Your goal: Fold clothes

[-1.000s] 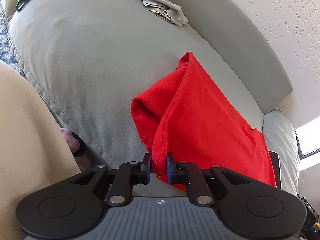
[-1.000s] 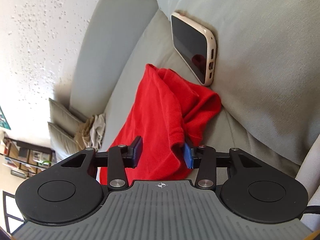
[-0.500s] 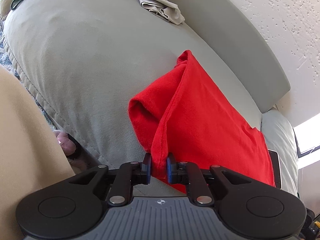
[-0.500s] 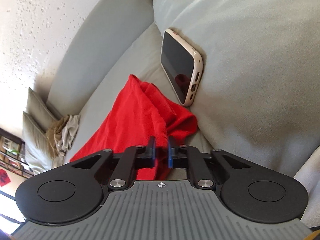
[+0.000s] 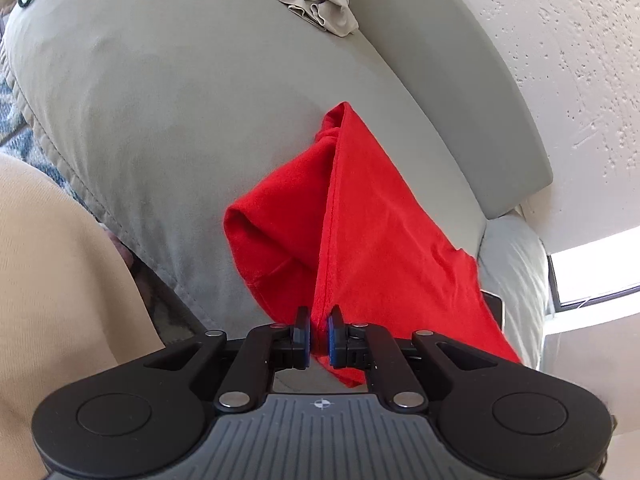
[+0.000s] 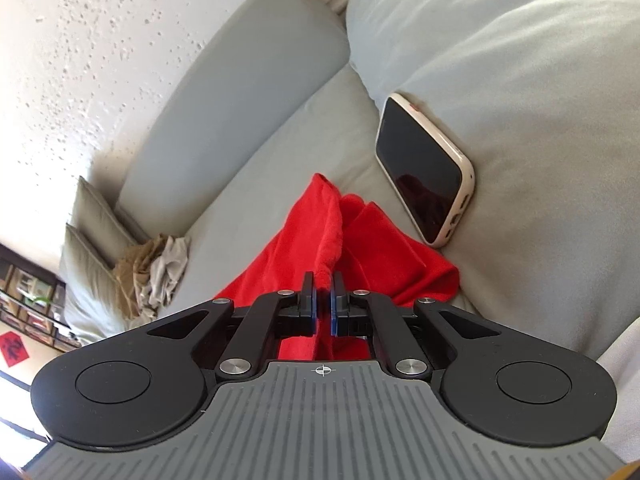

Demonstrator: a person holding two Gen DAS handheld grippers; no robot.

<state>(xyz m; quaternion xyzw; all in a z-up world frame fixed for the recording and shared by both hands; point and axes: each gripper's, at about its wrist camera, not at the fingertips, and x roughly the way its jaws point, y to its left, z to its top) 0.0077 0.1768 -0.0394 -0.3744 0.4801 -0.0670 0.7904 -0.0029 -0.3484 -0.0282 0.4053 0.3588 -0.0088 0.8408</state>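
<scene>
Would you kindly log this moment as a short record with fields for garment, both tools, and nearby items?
garment: red cloth, partly bunched, lying on the grey sofa
left tool: shut on a hemmed edge of the red cloth
right tool: shut on a gathered edge of the red cloth
nearby: phone leaning on a cushion, screen dark; beige clothes pile farther along the seat

red garment (image 5: 384,248): plain bright red knit, no print visible. partly bunched, not flat. in the left wrist view a hemmed edge runs as a raised ridge from the near middle up to a far peak; left of it the cloth rolls under in a fold, right of it a smoother panel slopes away. right wrist view (image 6: 304,240): two rumpled folds side by side, near end lifted.
</scene>
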